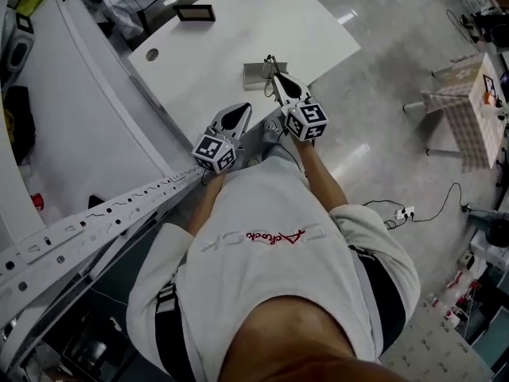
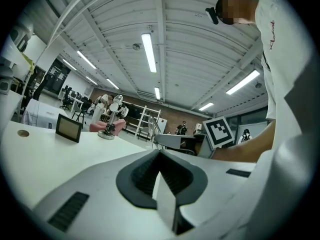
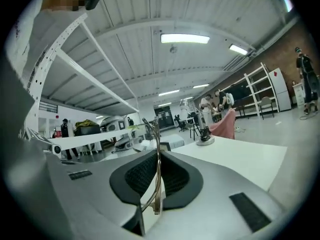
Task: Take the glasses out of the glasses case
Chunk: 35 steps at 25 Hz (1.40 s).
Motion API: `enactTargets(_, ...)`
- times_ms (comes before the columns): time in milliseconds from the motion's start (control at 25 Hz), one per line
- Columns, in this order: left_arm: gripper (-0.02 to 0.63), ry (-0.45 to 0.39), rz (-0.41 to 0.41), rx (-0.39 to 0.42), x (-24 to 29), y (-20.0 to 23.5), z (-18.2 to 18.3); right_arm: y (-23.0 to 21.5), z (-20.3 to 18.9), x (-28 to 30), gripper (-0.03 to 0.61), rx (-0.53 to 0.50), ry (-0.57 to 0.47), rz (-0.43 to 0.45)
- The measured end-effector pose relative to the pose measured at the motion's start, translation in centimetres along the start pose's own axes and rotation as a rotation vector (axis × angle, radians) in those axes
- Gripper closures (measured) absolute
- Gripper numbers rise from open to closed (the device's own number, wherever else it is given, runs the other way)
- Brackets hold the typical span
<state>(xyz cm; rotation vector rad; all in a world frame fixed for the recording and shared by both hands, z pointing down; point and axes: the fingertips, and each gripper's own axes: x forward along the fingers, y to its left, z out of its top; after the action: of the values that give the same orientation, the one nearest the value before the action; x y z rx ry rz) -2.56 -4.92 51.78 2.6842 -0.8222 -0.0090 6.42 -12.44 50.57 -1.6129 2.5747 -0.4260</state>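
Metal-rimmed glasses (image 3: 152, 129) pinched by one thin temple in right gripper (image 3: 159, 159), up off white desk (image 1: 238, 30) and seemingly clear of grey case (image 1: 254, 72) at its 11 o'clock; left gripper (image 1: 235, 118) closed empty, 8 o'clock; removal about done, set-down left.

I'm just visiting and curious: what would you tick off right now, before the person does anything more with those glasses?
1. Grip: the right gripper has its jaws closed on the thin metal frame of the glasses. Ok.
2. Glasses out of the glasses case: they stick up in the air, and the grey case lies on the table. Ok.
3. Left gripper free: jaws together, nothing between them. Ok.
4. Bare spot on the white table for setting down. Ok.
5. Lenses unscratched: cannot tell.
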Motion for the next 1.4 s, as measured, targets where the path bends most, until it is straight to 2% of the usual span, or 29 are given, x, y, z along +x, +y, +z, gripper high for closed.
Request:
enactTargets(360,0.614,-0.005,-0.039,0.004,-1.3,-2.9,-0.9,3.5,1.4,-5.2,0.566,-0.089,-0.074,0.009)
enactTargets(640,0.614,-0.007,-0.048,0.020,-0.7,-5.2,-1.1,3.8,0.7,-9.1,0.566,-0.066,-0.073,-0.002)
enactTargets(840,0.614,0.003,-0.035,0.004,-1.7,-7.9,-1.8,4.4,0.6,-12.9,0.566,-0.050,-0.086,-0.006)
enactTargets(1000,0.614,-0.003,-0.029,-0.005,-2.4,-11.3,-2.7,4.9,0.7,-16.7,0.566,-0.040,-0.099,0.000)
enactTargets(1400,0.614,0.021,-0.010,0.001,-6.2,-19.6,-6.7,7.2,-3.4,-26.4,0.566,0.020,-0.073,0.009)
